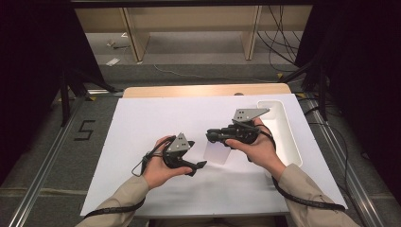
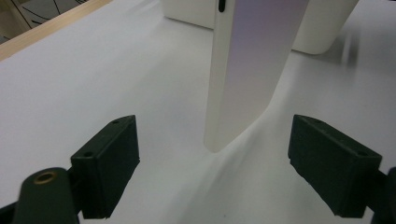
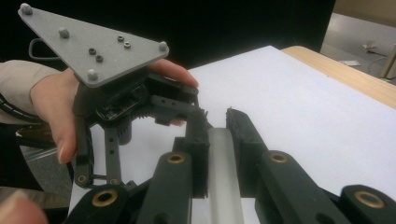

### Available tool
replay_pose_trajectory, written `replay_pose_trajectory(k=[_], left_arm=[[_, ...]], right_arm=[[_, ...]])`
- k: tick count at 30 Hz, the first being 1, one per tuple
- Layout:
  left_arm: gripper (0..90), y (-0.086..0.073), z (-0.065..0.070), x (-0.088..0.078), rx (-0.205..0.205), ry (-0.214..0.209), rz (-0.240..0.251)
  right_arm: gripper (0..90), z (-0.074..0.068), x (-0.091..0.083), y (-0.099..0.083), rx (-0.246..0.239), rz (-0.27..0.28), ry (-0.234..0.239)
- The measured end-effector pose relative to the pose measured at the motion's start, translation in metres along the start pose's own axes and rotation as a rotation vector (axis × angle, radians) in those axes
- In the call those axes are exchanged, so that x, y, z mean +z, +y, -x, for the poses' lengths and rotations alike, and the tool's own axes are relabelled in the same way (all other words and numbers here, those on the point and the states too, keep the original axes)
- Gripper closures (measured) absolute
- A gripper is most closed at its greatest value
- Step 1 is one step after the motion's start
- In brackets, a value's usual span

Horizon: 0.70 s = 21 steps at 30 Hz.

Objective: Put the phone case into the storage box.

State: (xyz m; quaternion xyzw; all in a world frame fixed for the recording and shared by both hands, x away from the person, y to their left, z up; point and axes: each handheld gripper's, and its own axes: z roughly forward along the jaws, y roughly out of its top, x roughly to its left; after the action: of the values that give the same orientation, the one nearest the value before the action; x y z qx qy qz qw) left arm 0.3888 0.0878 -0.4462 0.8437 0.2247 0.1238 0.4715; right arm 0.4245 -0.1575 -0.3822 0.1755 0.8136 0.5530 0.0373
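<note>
Thing: a thin, flat white card or plate (image 1: 217, 152), edges rounded, held on edge just above the white tabletop (image 1: 142, 123) near its middle; what it is made of cannot be told.
Right tongs: the right tongs (image 1: 211, 136) are clamped on the card's upper edge, jaws pressed to both faces in the right gripper view (image 3: 223, 158); they sit at about 3 o'clock of the tabletop's centre.
Left tongs: the left tongs (image 1: 201, 164) are spread wide apart at about 6 o'clock of the card, holding nothing; in the left gripper view the card (image 2: 247, 70) hangs between and beyond the two jaws, not touching them.
Handling: probably light and stiff, since it keeps straight when pinched by one edge; the smooth faces look slippery, so a thin-edge pinch may pivot.
Where to grip: across the flat faces, near the free lower end, square to the jaws.
Tray: a white oblong tray (image 1: 289, 142) lies at 3 o'clock, near the tabletop's right edge.
Writing: a "5" (image 1: 84, 130) marked on the floor at 9 o'clock; nothing legible on the card.
</note>
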Motion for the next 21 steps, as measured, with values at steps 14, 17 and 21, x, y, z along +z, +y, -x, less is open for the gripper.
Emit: replay_pose_trajectory(k=[14,17,21], left_arm=[[21.2,-0.0019,0.0012,0.003,0.007,-0.026,-0.004],[21.8,-0.0021,0.0015,0.0036,0.012,-0.033,-0.007],[22.5,-0.0027,0.0022,0.0046,0.016,-0.039,-0.014]], right_arm=[[80.0,-0.0032,0.001,0.0017,-0.007,-0.01,0.042],[80.0,-0.0042,0.0018,0.0017,-0.011,-0.016,0.054],[80.0,-0.0059,0.0027,0.0022,-0.013,-0.019,0.066]])
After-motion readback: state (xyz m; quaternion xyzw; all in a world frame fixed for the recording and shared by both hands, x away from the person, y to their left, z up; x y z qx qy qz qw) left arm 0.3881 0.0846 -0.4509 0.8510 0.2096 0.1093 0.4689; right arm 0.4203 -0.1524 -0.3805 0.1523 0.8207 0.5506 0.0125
